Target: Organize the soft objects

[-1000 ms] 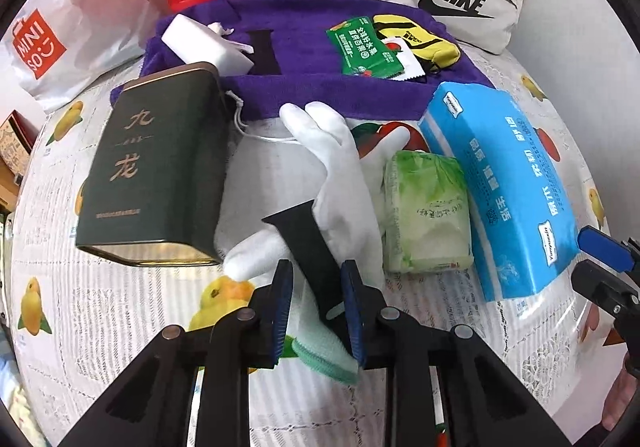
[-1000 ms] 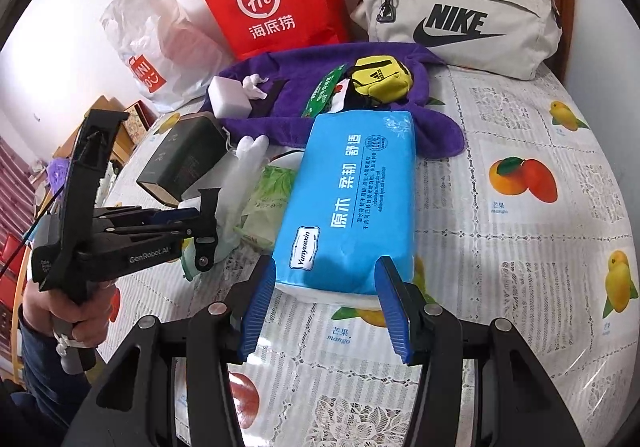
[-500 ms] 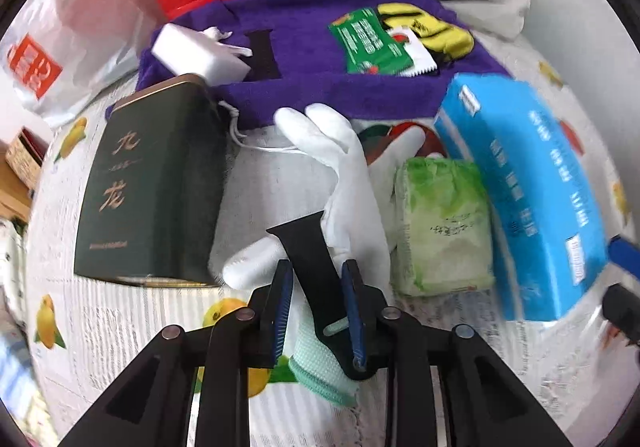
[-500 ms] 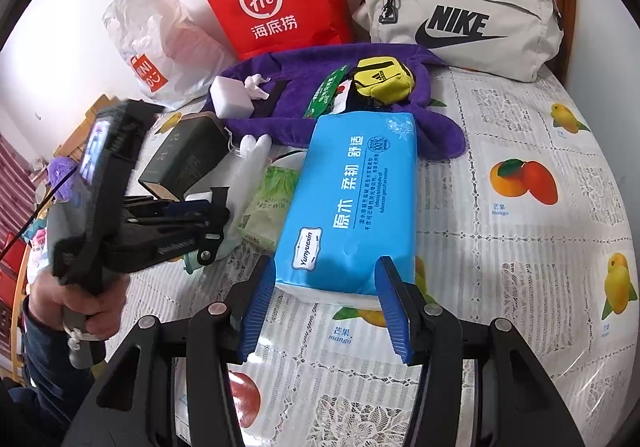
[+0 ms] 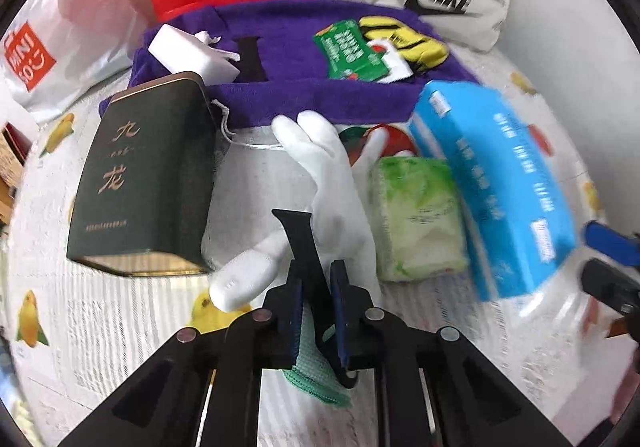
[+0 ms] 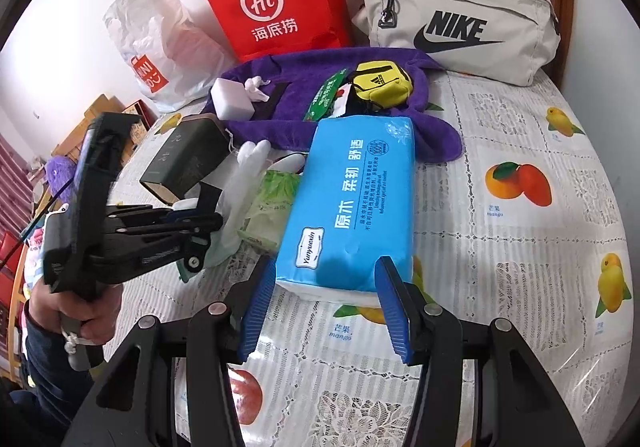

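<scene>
Strap (image 5: pixel 306 255) now sits pinched between my left claw's (image 5: pixel 316 301) pads, jaws having just closed narrower than a second ago, glove (image 5: pixel 336 183) lying right beneath. My right claw (image 6: pixel 326 305) stays half open, unmoved, its tips flanking the tissue pack's (image 6: pixel 352 203) near end without gripping.

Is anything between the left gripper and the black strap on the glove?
No. The left gripper has just closed its jaws on the black strap, which lies over the white glove. Nothing visible sits between the pads and the strap.
</scene>
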The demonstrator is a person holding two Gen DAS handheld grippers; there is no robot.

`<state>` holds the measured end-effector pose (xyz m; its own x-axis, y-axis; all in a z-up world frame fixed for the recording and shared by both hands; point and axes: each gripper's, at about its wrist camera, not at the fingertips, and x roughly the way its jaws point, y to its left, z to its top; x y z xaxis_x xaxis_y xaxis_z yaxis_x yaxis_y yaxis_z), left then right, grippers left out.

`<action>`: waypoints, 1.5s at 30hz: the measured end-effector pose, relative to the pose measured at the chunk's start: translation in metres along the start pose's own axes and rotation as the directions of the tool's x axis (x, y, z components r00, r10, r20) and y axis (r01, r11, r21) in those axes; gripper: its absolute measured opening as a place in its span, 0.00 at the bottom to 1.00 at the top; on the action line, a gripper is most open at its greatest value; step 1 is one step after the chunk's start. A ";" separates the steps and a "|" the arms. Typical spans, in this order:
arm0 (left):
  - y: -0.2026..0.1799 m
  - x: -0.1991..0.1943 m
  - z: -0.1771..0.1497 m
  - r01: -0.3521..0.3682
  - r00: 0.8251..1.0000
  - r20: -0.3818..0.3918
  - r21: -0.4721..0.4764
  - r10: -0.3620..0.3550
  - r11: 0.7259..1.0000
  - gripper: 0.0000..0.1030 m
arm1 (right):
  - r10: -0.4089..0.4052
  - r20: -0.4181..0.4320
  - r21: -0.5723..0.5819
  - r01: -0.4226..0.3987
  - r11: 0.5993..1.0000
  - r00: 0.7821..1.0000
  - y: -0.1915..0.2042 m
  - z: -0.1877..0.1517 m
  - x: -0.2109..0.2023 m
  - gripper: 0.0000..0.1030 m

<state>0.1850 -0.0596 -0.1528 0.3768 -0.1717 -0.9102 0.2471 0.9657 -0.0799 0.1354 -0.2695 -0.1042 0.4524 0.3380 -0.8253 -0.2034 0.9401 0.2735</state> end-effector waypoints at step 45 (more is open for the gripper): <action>0.067 -0.005 -0.062 0.033 0.997 -0.071 -0.145 -0.043 0.989 0.13 | -0.032 -0.015 -0.092 0.031 0.995 0.999 0.029 -0.007 -0.005 0.50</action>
<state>0.1448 0.0180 -0.1787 0.3014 -0.1990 -0.9325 0.1275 0.9776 -0.1674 0.1213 -0.2447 -0.0952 0.4458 0.3066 -0.8410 -0.2680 0.9421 0.2015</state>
